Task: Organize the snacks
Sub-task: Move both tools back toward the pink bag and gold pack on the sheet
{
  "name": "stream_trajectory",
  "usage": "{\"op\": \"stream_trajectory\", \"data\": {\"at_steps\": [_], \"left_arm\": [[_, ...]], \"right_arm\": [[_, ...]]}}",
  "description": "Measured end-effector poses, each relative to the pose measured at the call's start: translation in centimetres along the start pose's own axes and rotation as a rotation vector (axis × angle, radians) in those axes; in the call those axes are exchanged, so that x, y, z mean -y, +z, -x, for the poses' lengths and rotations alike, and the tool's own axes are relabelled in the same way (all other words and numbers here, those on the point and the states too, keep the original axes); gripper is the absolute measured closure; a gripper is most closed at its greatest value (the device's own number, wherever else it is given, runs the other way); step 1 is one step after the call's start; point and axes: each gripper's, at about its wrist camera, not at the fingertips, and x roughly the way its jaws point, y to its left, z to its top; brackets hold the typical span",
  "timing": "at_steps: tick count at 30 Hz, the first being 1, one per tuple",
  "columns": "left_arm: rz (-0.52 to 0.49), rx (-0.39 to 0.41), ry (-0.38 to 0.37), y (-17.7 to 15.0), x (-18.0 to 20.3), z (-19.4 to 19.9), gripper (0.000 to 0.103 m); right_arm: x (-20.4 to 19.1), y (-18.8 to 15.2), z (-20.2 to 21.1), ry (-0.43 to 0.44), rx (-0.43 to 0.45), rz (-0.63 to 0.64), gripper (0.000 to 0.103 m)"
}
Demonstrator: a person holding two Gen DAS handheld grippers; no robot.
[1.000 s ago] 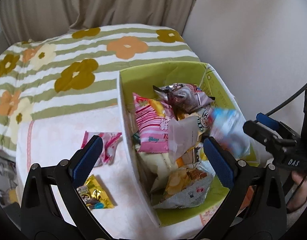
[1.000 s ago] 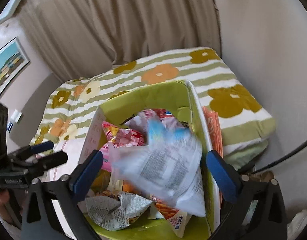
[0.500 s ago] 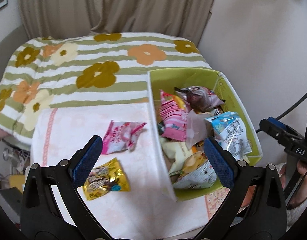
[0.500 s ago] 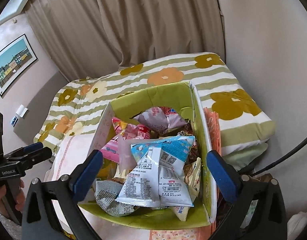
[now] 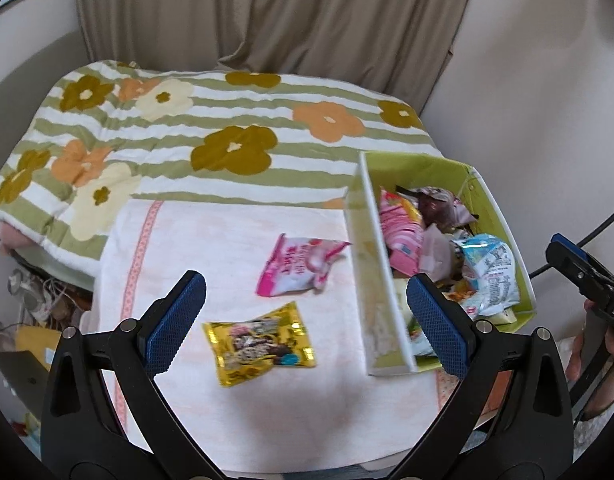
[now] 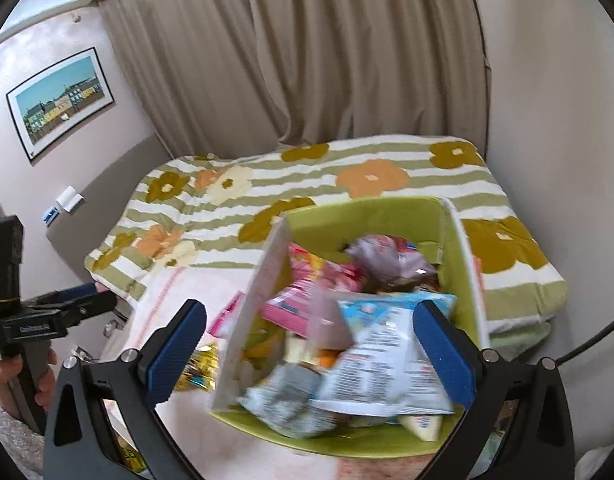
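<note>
A lime-green box (image 5: 485, 196) (image 6: 371, 216) full of snack packets stands on the pale pink towel (image 5: 211, 248) at the right. A blue-and-white packet (image 5: 493, 276) (image 6: 387, 352) lies on top of the pile inside. On the towel left of the box lie a pink packet (image 5: 297, 266) and a yellow packet (image 5: 259, 342) (image 6: 199, 368). My left gripper (image 5: 303, 326) hovers open above the yellow packet, holding nothing. My right gripper (image 6: 309, 350) hangs open and empty over the box's near end.
A green-striped floral quilt (image 5: 187, 120) covers the bed behind the towel. Beige curtains (image 6: 291, 52) and a bare wall close the back and right. A framed picture (image 6: 61, 100) hangs on the left wall. Clutter sits on the floor at the left (image 5: 31, 300).
The blue-and-white packet left my right gripper and settled in the box. Both grippers have drawn back; the left one swung left, so the pink and yellow packets now lie before it.
</note>
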Motion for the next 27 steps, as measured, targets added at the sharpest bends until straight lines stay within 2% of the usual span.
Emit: {"op": "stream_trajectory", "data": {"at_steps": [5, 14, 22, 27], "left_arm": [[-0.003, -0.016, -0.040, 0.8, -4.2, -0.2, 0.003], [-0.050, -0.081, -0.090, 2.3, -11.5, -1.8, 0.003], [-0.073, -0.124, -0.127, 2.9, -17.0, -3.8, 0.003], [-0.117, -0.174, -0.151, 3.1, -18.3, -6.4, 0.003]], "right_arm": [[-4.9, 0.1, -1.1, -0.023, 0.009, 0.025, 0.000], [-13.4, -1.3, -6.0, -0.035, -0.066, 0.047, 0.000], [-19.8, -5.2, -11.6, -0.131, -0.187, 0.067, 0.000], [-21.2, -8.1, -15.5, -0.198, -0.247, 0.065, 0.000]]}}
